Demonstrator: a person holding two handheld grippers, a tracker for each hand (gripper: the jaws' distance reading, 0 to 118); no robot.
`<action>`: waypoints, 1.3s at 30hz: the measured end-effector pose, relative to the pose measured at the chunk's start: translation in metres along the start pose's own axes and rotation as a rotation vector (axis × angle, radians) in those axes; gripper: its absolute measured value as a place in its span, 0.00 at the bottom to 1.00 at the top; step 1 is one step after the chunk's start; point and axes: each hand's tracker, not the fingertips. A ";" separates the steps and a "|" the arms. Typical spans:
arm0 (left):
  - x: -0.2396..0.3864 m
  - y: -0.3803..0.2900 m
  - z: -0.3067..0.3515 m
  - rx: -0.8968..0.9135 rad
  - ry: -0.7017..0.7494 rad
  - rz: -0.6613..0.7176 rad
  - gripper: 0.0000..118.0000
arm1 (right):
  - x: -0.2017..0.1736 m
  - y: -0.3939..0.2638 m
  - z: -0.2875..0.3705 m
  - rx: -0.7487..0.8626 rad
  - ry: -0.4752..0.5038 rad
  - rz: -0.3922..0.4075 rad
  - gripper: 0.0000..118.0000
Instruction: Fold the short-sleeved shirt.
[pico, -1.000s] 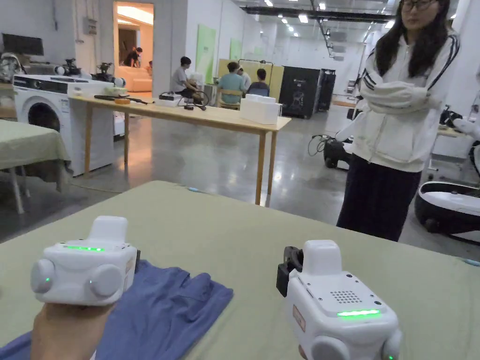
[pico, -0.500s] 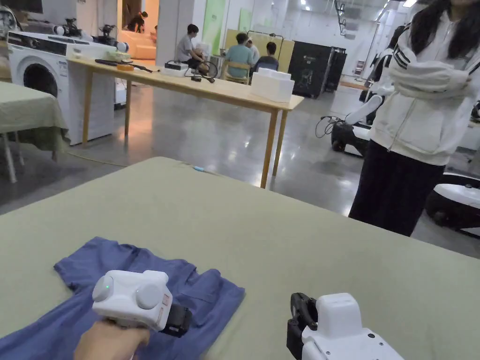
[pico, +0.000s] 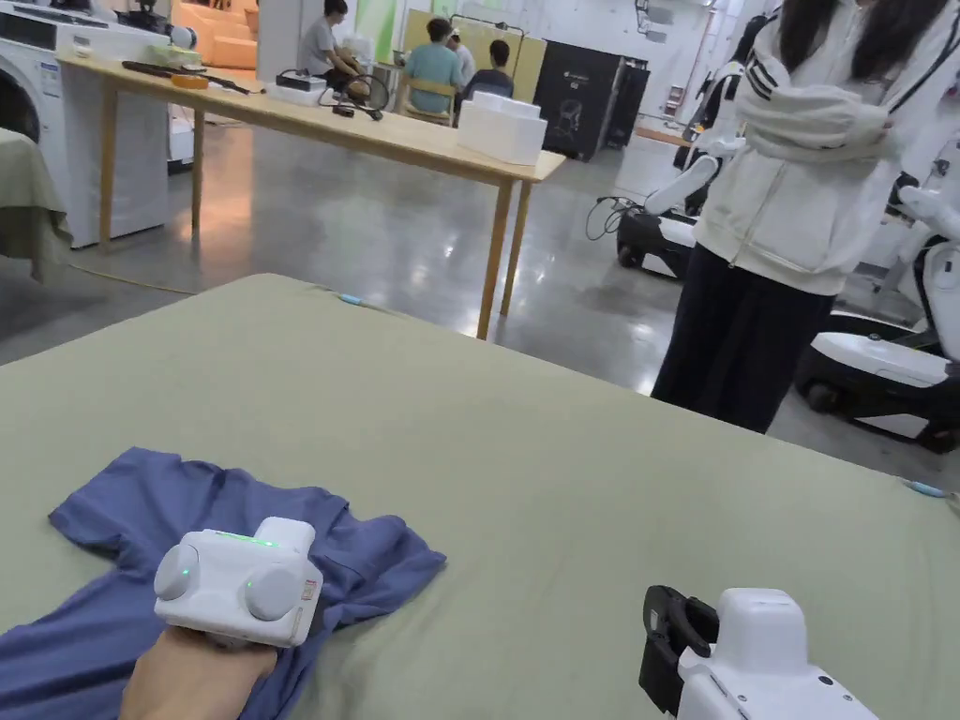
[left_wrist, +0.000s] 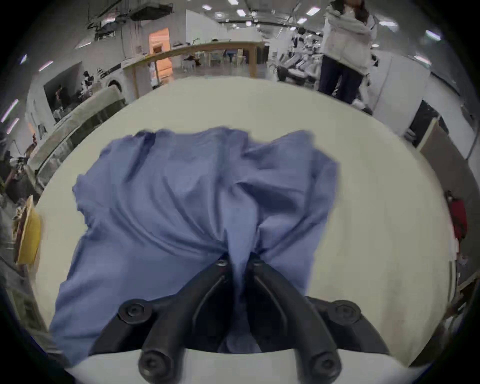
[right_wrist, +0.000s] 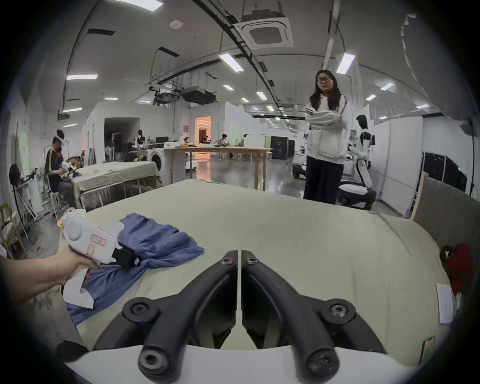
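Blue shirt (left_wrist: 181, 197) pinched in left gripper (left_wrist: 239, 262); right gripper (right_wrist: 239, 256) pressed together, empty.

From my head view the white left gripper (pico: 281, 600) body covers its own jaws, so I can't see the pinch there. The crumpled blue cotton short-sleeved shirt (pico: 375, 562) runs off the bottom edge behind them. Its far hem past the fingertips (left_wrist: 223, 262) is smeared with blur.

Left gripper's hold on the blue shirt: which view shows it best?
The left gripper view: the left gripper has both jaws pinching a bunched ridge of the blue shirt. The head view hides the jaws behind the white housing; the right gripper view shows them side-on, small.
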 end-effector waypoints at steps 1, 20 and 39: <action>0.020 -0.004 0.013 0.015 -0.034 0.000 0.04 | 0.007 0.000 0.006 0.004 -0.020 -0.008 0.03; 0.521 -0.123 0.114 -0.053 -0.620 -0.478 0.04 | 0.224 -0.037 0.215 0.025 -0.460 -0.075 0.03; 0.381 -0.106 0.166 0.120 -0.477 -0.450 0.92 | 0.228 -0.065 0.196 -0.005 -0.378 -0.147 0.03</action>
